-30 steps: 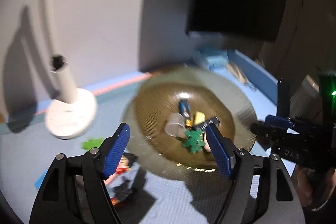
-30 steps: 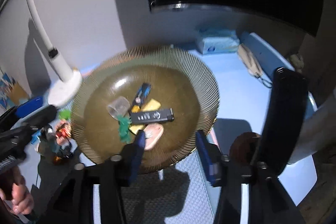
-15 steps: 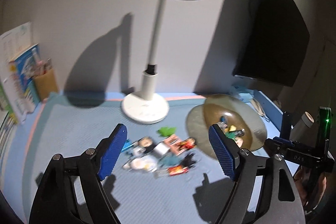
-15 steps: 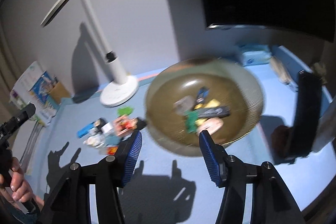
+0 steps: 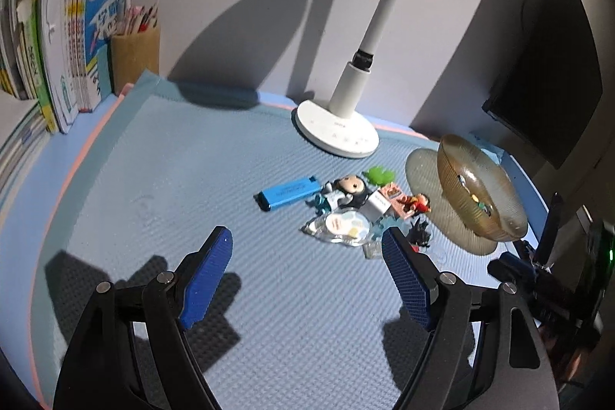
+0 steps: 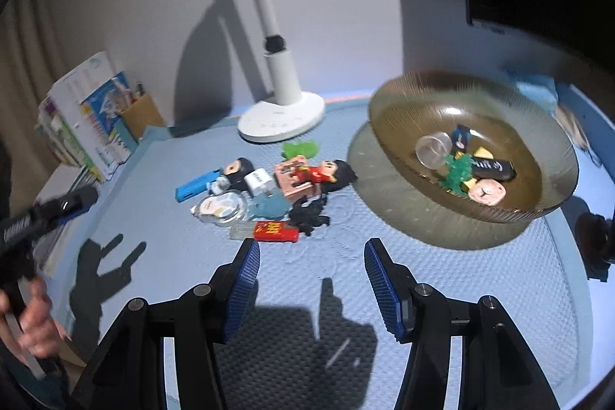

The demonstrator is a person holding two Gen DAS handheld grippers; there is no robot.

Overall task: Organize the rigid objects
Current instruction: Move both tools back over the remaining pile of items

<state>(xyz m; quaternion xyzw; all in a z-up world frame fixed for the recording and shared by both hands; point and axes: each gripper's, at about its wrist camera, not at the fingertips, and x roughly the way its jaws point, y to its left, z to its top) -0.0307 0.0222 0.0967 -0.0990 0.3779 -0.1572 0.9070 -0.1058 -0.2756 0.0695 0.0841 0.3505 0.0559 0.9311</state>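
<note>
A pile of small rigid objects lies on the blue mat: a blue lighter (image 5: 288,193) (image 6: 192,188), a dark-haired figurine (image 5: 346,189) (image 6: 236,170), a red-clad figurine (image 6: 323,173), a white charger block (image 6: 259,180), a red lighter (image 6: 275,231) and a clear packet (image 5: 340,225). A ribbed amber glass bowl (image 5: 453,156) (image 6: 392,102) to their right holds several small items, among them a black USB stick (image 6: 494,168). My left gripper (image 5: 307,271) is open and empty, in front of the pile. My right gripper (image 6: 311,273) is open and empty, just in front of the red lighter.
A white desk lamp (image 5: 338,133) (image 6: 282,116) stands behind the pile. Books (image 5: 50,37) and a brown pen holder (image 5: 134,54) stand at the back left. A dark monitor (image 5: 549,64) hangs at the right. The mat's raised edge runs along the left.
Both grippers have pulled back and swung left from over the bowl, so the pile and the left side of the mat have come into view. Both stay open.
</note>
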